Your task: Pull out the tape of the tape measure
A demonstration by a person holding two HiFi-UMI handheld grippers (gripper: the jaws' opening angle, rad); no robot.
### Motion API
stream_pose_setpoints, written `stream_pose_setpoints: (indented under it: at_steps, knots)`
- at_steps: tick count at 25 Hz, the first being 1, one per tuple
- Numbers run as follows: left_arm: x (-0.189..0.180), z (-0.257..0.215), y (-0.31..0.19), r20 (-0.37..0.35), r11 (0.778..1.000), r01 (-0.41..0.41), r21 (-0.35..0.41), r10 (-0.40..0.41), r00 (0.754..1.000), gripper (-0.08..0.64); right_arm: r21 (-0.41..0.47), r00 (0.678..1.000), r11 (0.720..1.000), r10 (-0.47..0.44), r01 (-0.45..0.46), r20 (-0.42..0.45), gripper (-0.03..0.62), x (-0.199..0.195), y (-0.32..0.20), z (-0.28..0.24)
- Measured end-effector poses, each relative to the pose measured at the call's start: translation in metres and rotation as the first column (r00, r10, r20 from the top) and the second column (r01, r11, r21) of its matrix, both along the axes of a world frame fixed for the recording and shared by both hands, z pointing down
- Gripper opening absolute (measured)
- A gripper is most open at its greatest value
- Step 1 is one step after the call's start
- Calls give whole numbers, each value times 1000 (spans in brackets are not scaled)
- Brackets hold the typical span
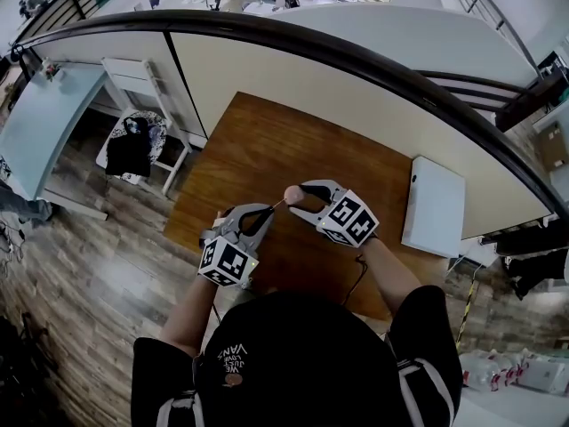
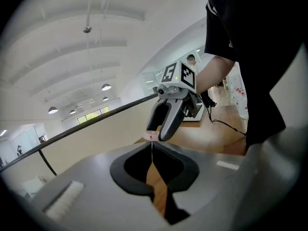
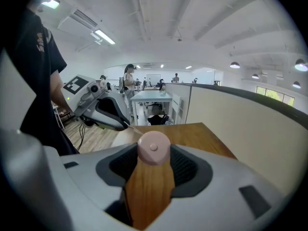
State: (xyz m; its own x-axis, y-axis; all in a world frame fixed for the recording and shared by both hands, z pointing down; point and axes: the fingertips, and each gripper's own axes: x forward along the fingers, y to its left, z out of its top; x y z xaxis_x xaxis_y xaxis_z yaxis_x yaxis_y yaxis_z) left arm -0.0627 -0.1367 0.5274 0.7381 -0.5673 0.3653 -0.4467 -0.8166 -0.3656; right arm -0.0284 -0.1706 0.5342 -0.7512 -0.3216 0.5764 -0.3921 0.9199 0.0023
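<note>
Close together, right tool [image 1: 300, 193] clamped on pink tape measure [image 3: 153, 147], left tool [image 1: 269, 210] pinched shut on its thin tape [image 1: 277, 204]

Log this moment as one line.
left gripper: jaws shut on thin tape end | right gripper: jaws holding pink round tape measure | above brown wooden table

Left hand-held gripper [image 1: 268, 210] pinched shut on tape [image 2: 152, 150]; right hand-held gripper [image 1: 300, 196] clamped wide around tape measure [image 3: 153, 147]
</note>
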Motion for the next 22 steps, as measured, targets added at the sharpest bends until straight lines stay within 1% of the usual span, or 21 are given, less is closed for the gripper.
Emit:
stream_pose_setpoints:
  at_steps: [4,9,12,15,22]
  knots:
    - [-8,2,1,-8,1000,7,-16,-7,1000,15,-3,999,1000,16,-16,-37,219,10,-7,9]
    - [-25,4,5,-19,999,20,-28,-21,1000,15,-15,995,997,75,-76,-67,219,33,-21,18]
    - [-32,7,9,-33,999,25,-47,-26,999,15,-24,993,995,91,-93,-79,219,39,-22,24]
    - [-41,11,13,-28,998,34,-61,-35,999,15,-32,987,991,126,-130,-102,219,46,-26,31]
    - [-69,20,15,-20,991,88,-98,-90,996,15,-56,969,976,200,-210,-146,219,74,-34,48]
